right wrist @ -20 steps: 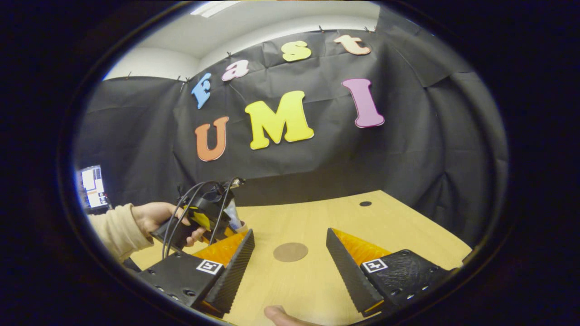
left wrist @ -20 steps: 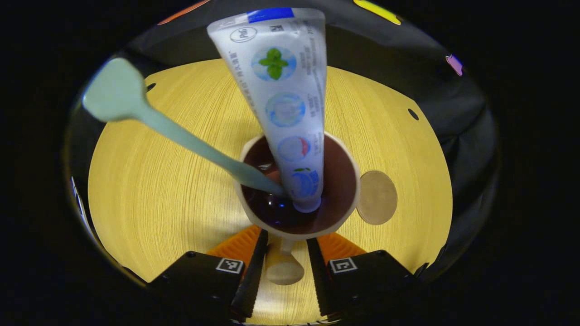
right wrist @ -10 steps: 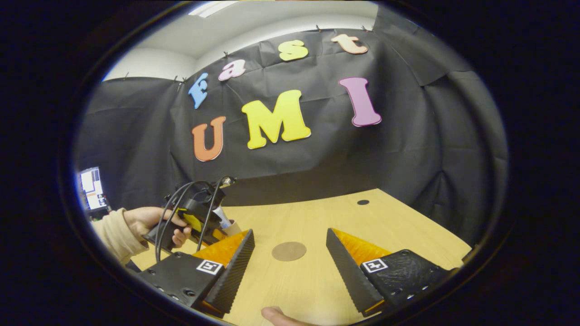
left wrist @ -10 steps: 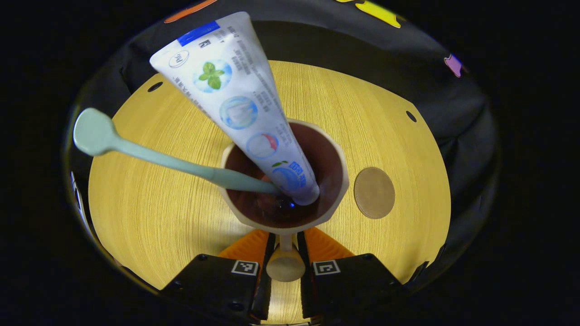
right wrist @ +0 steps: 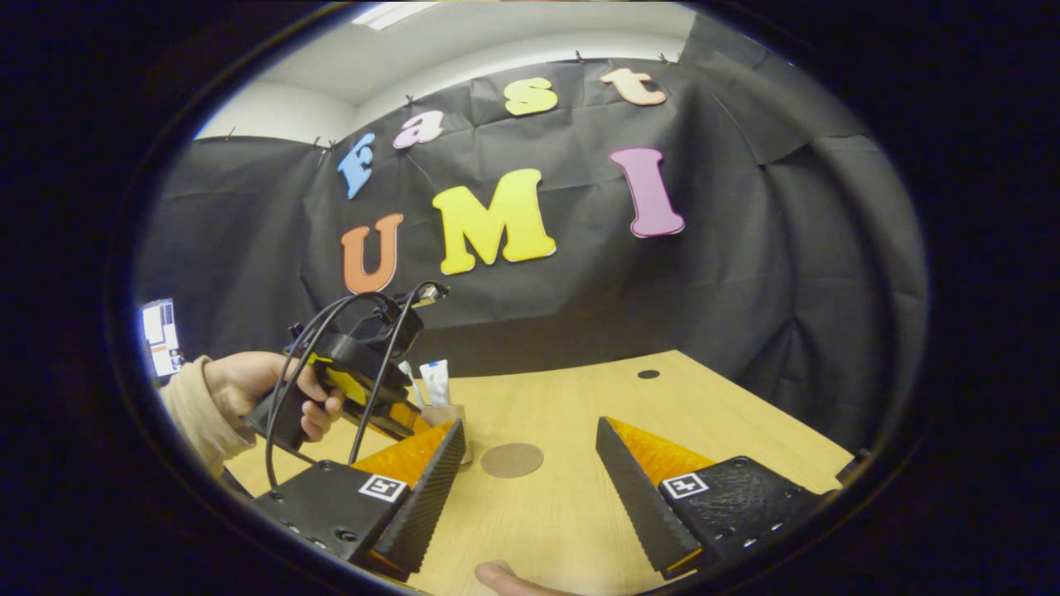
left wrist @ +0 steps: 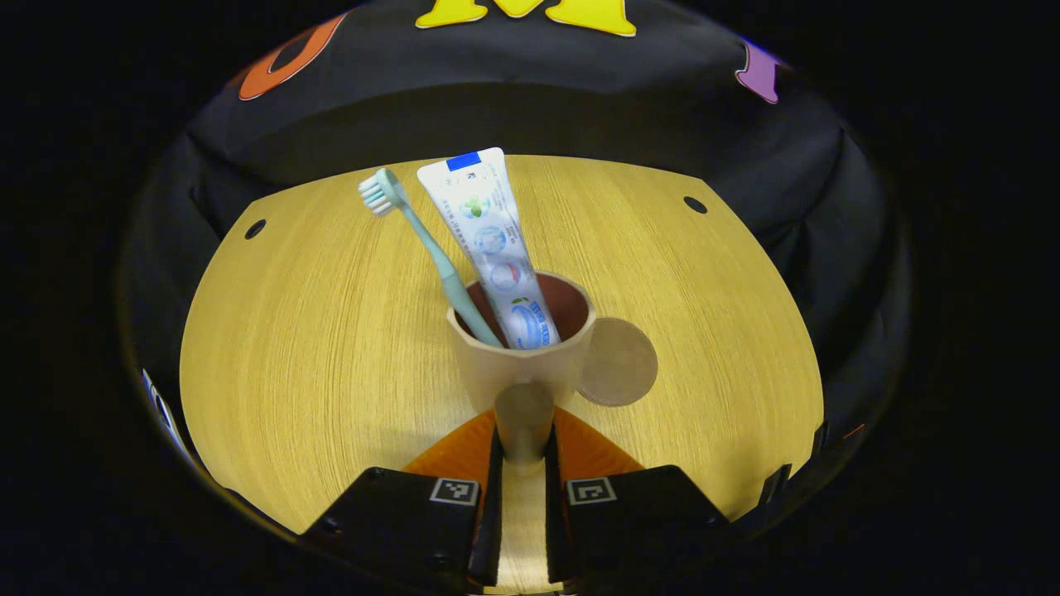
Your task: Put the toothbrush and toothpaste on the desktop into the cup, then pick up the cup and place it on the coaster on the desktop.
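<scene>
The left claw pinches the handle of the cup, both fingers closed on it, a grip that keeps the cup upright so its load stays put. The toothbrush and the toothpaste stand inside, leaning toward the far side with the brush head uppermost. The cup sits just beside the coaster, its wall overlapping the disc's near edge in the left gripper view, so the carry looks close to done and the setting down is judged still to come.

The right gripper view adds a side-on look: a hand holds the left claw's body and cables over the bench, and the cup is seen left of the coaster rather than on it. The right claw hangs wide open, gripping nothing, well clear of the work.
</scene>
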`<state>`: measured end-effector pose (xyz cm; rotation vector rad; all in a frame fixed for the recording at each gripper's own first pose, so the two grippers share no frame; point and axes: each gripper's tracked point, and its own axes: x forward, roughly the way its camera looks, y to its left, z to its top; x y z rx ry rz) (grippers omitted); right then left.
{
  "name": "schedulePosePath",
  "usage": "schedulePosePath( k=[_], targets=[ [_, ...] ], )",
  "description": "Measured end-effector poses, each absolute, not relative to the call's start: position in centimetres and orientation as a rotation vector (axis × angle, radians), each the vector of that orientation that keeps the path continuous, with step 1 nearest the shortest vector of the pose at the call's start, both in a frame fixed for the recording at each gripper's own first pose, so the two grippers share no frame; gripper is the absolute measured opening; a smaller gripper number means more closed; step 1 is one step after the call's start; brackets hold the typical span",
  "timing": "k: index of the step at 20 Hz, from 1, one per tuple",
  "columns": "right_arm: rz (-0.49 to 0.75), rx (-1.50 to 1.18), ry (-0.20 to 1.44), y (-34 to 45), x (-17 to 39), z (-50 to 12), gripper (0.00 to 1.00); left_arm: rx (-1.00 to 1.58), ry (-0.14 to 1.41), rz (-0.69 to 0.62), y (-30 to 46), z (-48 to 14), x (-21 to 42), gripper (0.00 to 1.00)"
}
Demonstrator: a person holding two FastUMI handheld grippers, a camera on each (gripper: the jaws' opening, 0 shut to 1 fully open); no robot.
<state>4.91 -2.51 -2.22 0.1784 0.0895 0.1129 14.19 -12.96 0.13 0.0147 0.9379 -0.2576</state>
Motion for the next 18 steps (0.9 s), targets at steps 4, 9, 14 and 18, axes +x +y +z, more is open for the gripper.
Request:
schedulePosePath(
  k=[4,9,14,18],
  targets=[
    [0.103,0.197,0.102,-3.4,5.0,-2.6,0.95,0.002,0.826,-0.244,-12.7,1.5,15.1,0.23],
    [0.093,0.187,0.094,-3.8,4.8,-2.5,0.95,-0.023,0.896,-0.279,-12.5,1.5,14.7,0.19],
    [0.1,0.185,0.094,-3.2,4.8,-2.6,0.96,0.024,0.966,-0.297,-11.1,1.8,14.5,0.21],
    [0.102,0.168,0.101,-3.0,4.7,-2.8,0.95,0.052,1.002,-0.293,-10.7,1.1,15.2,0.29]
  ],
)
